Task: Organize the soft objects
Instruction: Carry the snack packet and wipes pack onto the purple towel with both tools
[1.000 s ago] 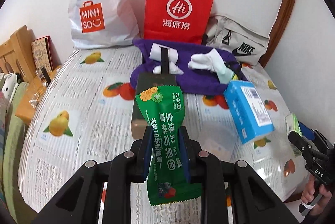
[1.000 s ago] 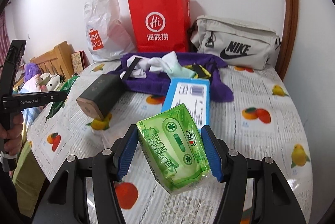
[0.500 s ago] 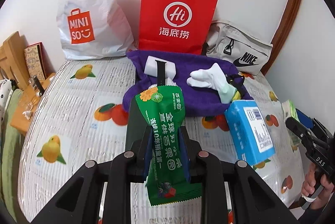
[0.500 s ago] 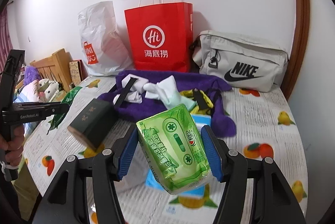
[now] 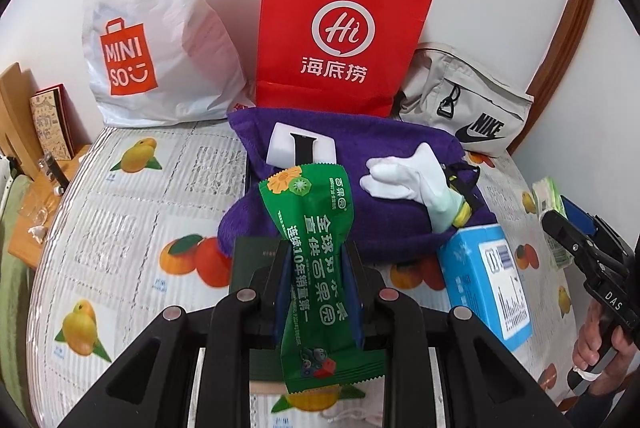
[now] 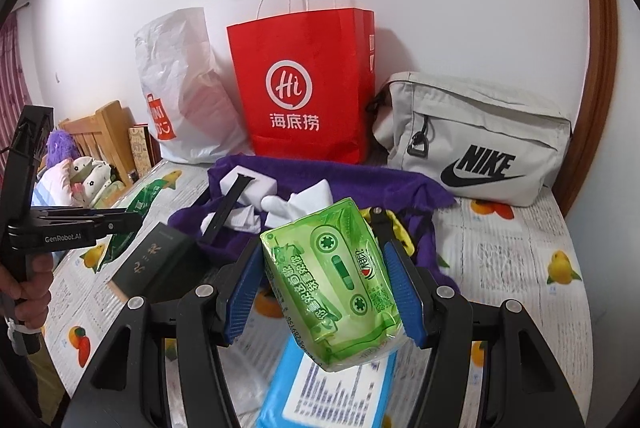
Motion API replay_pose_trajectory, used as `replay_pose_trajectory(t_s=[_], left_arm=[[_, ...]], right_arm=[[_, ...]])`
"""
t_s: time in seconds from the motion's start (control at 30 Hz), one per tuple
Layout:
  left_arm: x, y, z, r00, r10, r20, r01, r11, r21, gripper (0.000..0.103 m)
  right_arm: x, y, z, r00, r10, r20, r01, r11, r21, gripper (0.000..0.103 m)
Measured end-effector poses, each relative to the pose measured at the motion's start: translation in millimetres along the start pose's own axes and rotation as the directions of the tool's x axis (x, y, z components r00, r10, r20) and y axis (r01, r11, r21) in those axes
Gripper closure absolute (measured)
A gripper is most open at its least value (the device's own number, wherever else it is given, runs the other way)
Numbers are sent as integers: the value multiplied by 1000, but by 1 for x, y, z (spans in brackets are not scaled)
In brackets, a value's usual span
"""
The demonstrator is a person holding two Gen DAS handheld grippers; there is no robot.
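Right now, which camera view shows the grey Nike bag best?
The right wrist view shows the grey Nike bag best: its whole front, zipper pull and logo are clear. In the left wrist view the bag sits small, partly hidden behind the red paper bag.

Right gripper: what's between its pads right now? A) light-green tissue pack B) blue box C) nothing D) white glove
A: in the right wrist view the right gripper has its blue pads pressed on both sides of the light-green tissue pack, while the blue box lies below it on the bed.
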State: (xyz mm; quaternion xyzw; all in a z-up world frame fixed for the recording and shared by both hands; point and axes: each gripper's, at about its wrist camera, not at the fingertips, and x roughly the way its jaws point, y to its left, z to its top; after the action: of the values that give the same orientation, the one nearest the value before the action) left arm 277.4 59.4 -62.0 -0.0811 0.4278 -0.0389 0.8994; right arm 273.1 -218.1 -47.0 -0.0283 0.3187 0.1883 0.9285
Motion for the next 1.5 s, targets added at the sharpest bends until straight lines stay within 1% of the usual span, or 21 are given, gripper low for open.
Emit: replay_pose_trajectory(t_s=[0.27, 0.6, 0.73, 0.97, 1.07, 1.13, 1.2, 1.33, 1.5], left_arm=[[26, -2, 20, 1000, -16, -16, 16, 1000, -6, 80], [59, 0, 40, 999, -18, -45, 18, 1000, -8, 80], [69, 0, 47, 998, -33, -54, 32, 999, -6, 80], [90, -2, 57, 996, -51, -75, 51, 999, -12, 80], [98, -6, 61, 995, -57, -80, 58, 998, 2, 80], [105, -8, 64, 994, -60, -86, 61, 998, 10, 80], [113, -8, 65, 993, -62, -97, 63, 998, 10, 80], [125, -7, 67, 991, -63, -117, 64, 998, 6, 80], [134, -5, 69, 990, -59, -127, 61, 998, 10, 79]], right_arm=[[32, -13, 17, 1000, -16, -21, 16, 1000, -22, 42], [72, -24, 35, 999, -7, -48, 5, 999, -41, 42], [89, -29, 44, 998, -17, -57, 14, 998, -58, 42], [112, -34, 54, 997, -6, -72, 2, 999, -54, 42], [124, -35, 56, 996, 11, -93, -16, 999, -50, 42], [135, -35, 55, 993, 7, -117, -14, 998, -57, 42], [143, -35, 54, 991, -2, -133, -7, 998, -65, 42], [162, -34, 50, 983, 12, -181, -27, 996, -80, 42], [176, -34, 47, 976, 17, -216, -35, 996, -77, 42]])
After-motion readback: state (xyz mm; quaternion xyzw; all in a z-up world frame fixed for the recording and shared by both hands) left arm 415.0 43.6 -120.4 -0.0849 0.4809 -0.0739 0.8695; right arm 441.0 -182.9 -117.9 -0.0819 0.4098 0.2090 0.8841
